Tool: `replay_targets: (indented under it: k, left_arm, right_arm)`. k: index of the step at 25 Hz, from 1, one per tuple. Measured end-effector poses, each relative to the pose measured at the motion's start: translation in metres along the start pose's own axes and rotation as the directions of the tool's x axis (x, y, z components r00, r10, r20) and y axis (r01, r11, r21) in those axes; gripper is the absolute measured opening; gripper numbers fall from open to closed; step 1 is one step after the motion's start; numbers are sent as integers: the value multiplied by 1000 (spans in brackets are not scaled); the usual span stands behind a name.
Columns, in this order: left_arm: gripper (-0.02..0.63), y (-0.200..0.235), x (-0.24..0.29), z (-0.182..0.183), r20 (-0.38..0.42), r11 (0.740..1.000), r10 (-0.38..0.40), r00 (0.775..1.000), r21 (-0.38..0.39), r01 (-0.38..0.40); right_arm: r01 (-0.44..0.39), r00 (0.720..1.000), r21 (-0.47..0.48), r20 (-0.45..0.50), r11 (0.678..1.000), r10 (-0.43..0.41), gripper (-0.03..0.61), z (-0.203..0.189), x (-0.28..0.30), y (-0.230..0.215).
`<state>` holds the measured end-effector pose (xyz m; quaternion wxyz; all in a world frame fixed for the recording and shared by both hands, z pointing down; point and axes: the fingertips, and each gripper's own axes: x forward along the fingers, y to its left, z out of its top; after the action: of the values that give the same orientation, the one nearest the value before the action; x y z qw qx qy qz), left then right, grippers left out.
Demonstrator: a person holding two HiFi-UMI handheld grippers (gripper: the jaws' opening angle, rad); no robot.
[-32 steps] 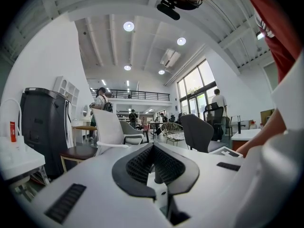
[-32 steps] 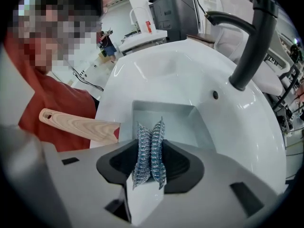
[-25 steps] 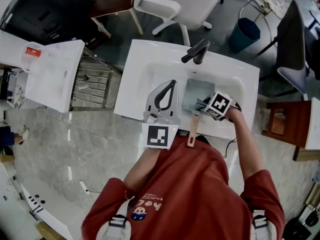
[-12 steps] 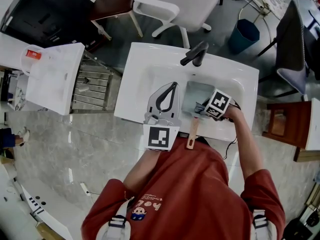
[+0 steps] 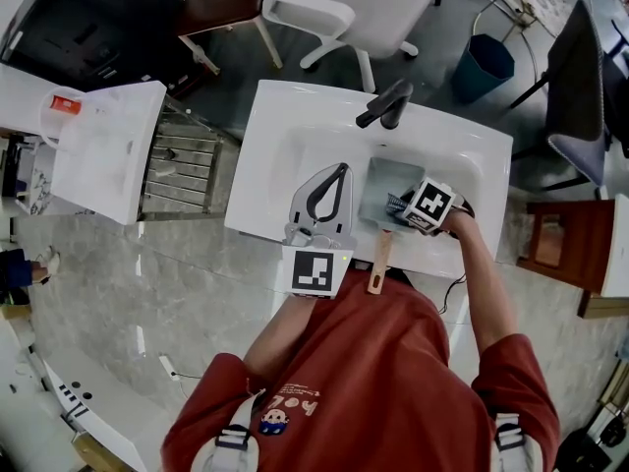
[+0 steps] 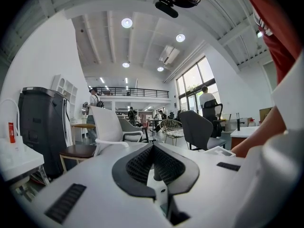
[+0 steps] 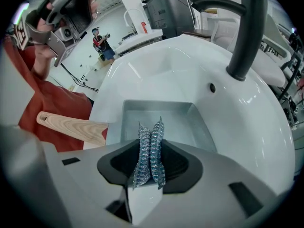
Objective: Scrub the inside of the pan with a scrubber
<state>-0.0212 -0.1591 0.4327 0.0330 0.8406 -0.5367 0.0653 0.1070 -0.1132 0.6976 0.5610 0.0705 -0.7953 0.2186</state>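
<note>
A square grey pan (image 5: 386, 187) sits in the white sink (image 5: 285, 131), its wooden handle (image 5: 377, 263) sticking out over the front rim toward me. My right gripper (image 5: 399, 205) is at the pan's near right corner, shut on a silvery-blue mesh scrubber (image 7: 149, 148). In the right gripper view the scrubber stands pinched upright between the pads, with the pan's floor (image 7: 159, 120) just beyond and the handle (image 7: 71, 125) to the left. My left gripper (image 5: 337, 167) hovers left of the pan. It (image 6: 153, 147) is shut on nothing and looks out into the room.
A dark faucet (image 5: 385, 102) arches over the back of the sink, close behind the pan (image 7: 247, 32). A white office chair (image 5: 339, 8) stands beyond the sink, and a white side unit (image 5: 103, 146) with a wire rack stands to the left.
Almost nothing: the right gripper with the scrubber has shifted slightly at the pan's near corner. The left gripper has stayed put.
</note>
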Motion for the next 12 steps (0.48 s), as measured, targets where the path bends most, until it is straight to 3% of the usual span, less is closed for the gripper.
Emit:
replay_targets:
  k: [8,12]
  left_arm:
    - [11,3,3,-2,4,1000,3,1000,-10,-3]
    - [11,3,4,-6,-10,1000,1,1000,-6,-1]
  right_arm:
    - [161,987,-33,3,986,-161,150,2,8,-33]
    - [143,990,-28,20,989,-143,150,2,18,-35]
